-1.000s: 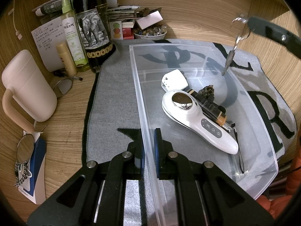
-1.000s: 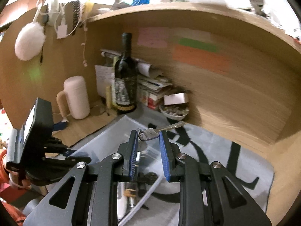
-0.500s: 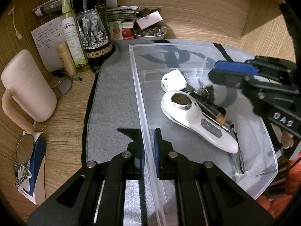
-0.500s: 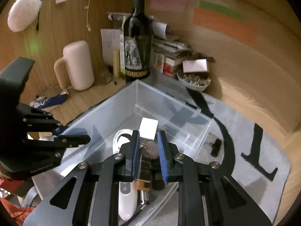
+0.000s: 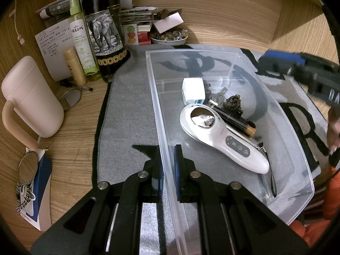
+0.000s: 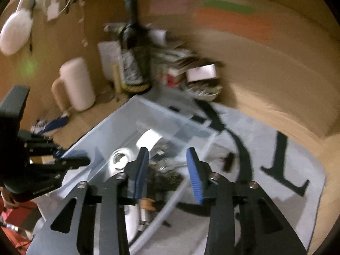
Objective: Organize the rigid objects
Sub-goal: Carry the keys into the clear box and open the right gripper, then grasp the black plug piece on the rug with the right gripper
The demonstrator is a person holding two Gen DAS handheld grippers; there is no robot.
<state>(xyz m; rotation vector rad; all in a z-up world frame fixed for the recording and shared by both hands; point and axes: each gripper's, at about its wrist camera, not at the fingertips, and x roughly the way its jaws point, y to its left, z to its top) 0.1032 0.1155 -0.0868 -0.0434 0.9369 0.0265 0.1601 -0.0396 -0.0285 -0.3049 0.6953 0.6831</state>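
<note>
Keys dropped in the bin, right claw hanging released above them

Nearest, the left claw (image 5: 167, 165) is clenching the clear bin's (image 5: 161, 127) near wall, one pad on each side, pinning it to the tabletop. The right claw (image 6: 167, 165), over the bin's right rim, has just been opening and is grasping nothing now. Farther in, at about one o'clock from the left claw, the keys (image 5: 218, 97) are lying between the white charger (image 5: 193, 93) and the black battery (image 5: 233, 119), long axis running diagonally.
</note>
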